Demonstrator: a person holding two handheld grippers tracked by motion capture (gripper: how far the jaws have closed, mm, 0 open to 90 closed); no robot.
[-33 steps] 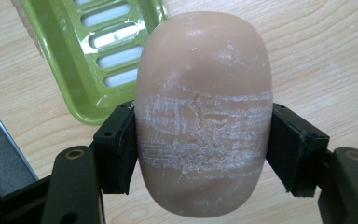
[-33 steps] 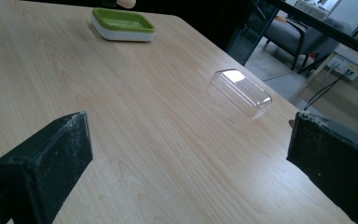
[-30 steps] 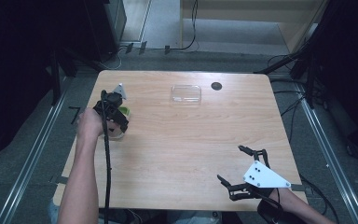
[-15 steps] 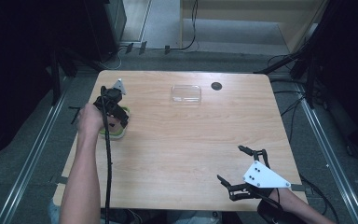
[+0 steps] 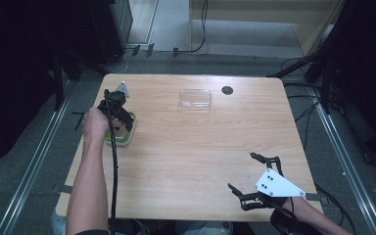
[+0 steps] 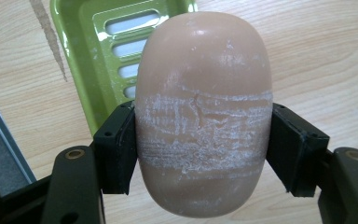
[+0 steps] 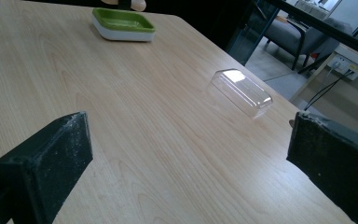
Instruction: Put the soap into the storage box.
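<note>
The left tool (image 6: 200, 154) grips a tan soap bar (image 6: 204, 116) between its pads and has carried it down over the green soap dish (image 5: 122, 133) at the desk's (image 5: 196, 156) far left; release looks close; the right tool (image 5: 255, 179) waits wide open, empty, near right; the clear lid (image 5: 196, 98) lies far off.

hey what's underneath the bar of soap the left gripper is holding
Under the soap, clamped by the left gripper, lie the green soap dish with its drain slots and bare wooden table. The soap hides part of the dish.
</note>
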